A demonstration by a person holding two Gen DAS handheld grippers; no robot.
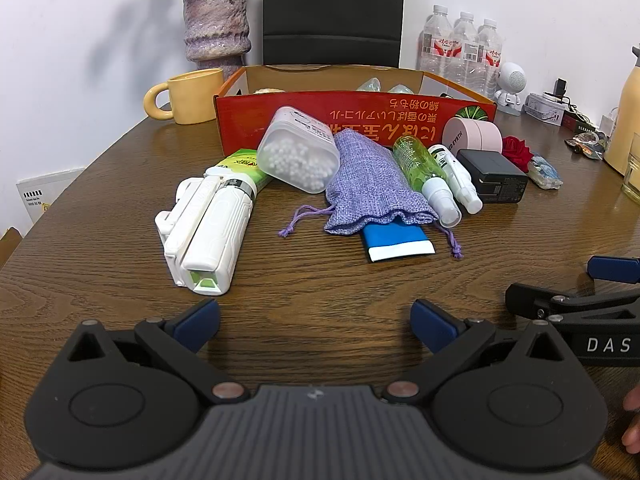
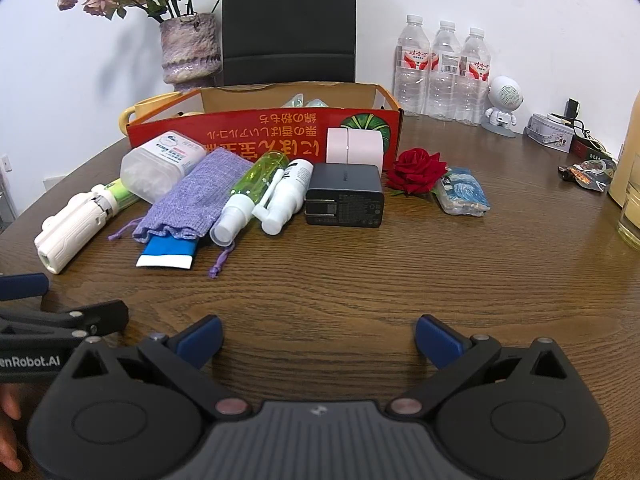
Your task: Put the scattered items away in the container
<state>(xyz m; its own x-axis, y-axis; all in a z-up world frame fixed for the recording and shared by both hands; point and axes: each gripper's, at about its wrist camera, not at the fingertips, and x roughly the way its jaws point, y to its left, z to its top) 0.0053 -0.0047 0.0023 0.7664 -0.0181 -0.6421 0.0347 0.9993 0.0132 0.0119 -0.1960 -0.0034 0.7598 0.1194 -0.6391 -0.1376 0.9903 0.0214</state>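
A red cardboard box (image 1: 356,116) (image 2: 264,130) stands open at the back of the wooden table. In front of it lie a white folded tripod (image 1: 204,232) (image 2: 72,224), a cotton-swab tub (image 1: 298,150) (image 2: 160,166), a purple drawstring pouch (image 1: 372,184) (image 2: 192,200) over a blue tube (image 1: 396,244) (image 2: 168,254), a green spray bottle (image 1: 424,172) (image 2: 248,192), a white spray bottle (image 1: 456,180) (image 2: 286,196), a black charger (image 1: 494,176) (image 2: 344,196), a pink jar (image 1: 472,136) (image 2: 354,146), a red rose (image 2: 418,170) and a blue packet (image 2: 464,196). My left gripper (image 1: 316,324) and right gripper (image 2: 318,340) are open, empty, near the front edge.
A yellow mug (image 1: 188,96), a purple vase with dried flowers (image 1: 216,24), a black chair back (image 1: 332,12), three water bottles (image 2: 442,72), a white robot figure (image 2: 502,106), a small tin (image 2: 550,134) and a glass (image 2: 632,216) stand around the box.
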